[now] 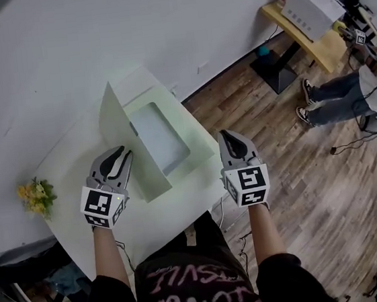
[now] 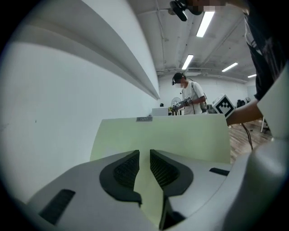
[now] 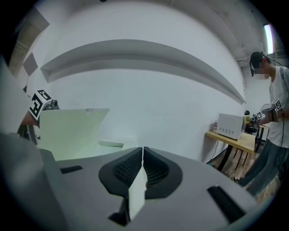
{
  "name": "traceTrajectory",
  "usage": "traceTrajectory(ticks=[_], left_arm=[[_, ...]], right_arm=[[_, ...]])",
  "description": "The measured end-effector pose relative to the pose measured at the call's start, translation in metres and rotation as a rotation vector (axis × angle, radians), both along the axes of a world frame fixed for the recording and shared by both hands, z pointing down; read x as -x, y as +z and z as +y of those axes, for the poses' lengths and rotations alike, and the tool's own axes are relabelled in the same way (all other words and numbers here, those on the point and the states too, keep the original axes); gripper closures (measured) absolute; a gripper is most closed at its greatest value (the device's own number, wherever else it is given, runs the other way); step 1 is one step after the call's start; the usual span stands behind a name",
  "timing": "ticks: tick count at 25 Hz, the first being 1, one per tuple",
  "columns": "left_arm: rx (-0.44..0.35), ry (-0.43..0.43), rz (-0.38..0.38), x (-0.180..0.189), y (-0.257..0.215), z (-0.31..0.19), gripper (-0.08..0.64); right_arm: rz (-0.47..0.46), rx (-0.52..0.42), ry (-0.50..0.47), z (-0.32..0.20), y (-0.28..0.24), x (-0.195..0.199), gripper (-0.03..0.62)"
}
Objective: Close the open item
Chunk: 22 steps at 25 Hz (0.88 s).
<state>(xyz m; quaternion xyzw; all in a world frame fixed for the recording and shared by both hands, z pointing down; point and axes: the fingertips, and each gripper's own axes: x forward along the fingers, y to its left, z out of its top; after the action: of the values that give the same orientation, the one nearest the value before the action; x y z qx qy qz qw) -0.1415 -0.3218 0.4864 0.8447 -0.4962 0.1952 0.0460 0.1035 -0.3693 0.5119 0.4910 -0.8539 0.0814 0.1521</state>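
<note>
A pale green box (image 1: pixel 201 153) stands on the white table (image 1: pixel 68 160) with its lid (image 1: pixel 121 138) swung up nearly upright on the left side. My left gripper (image 1: pixel 126 151) sits just left of the lid, behind its outer face, its jaws a narrow gap apart with nothing between them. In the left gripper view the lid (image 2: pixel 180 135) fills the space ahead of the left gripper (image 2: pixel 144 155). My right gripper (image 1: pixel 224 136) hovers at the box's right side near the table edge, shut and empty. The right gripper view shows the right gripper (image 3: pixel 142 151) with the lid (image 3: pixel 67 126) at the left.
Yellow flowers (image 1: pixel 35 196) lie at the table's left edge. A wooden side table with a white appliance (image 1: pixel 307 5) stands at the far right, by a person's legs (image 1: pixel 338 99). The wall runs close behind the box. Wooden floor lies right of the table.
</note>
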Motion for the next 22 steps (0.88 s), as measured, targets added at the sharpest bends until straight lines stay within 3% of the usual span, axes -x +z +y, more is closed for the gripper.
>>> traceTrajectory(ticks=[7, 12, 22], left_arm=[[0.037, 0.097, -0.074, -0.046, 0.015, -0.028, 0.482], [0.051, 0.175, -0.202, -0.077, 0.035, -0.044, 0.482], [0.160, 0.244, -0.216, -0.123, 0.083, -0.070, 0.483]], right_arm=[[0.008, 0.017, 0.048, -0.001, 0.013, -0.040, 0.566], [0.012, 0.032, 0.074, -0.001, 0.019, -0.068, 0.566], [0.020, 0.069, 0.121, -0.004, 0.036, -0.108, 0.566]])
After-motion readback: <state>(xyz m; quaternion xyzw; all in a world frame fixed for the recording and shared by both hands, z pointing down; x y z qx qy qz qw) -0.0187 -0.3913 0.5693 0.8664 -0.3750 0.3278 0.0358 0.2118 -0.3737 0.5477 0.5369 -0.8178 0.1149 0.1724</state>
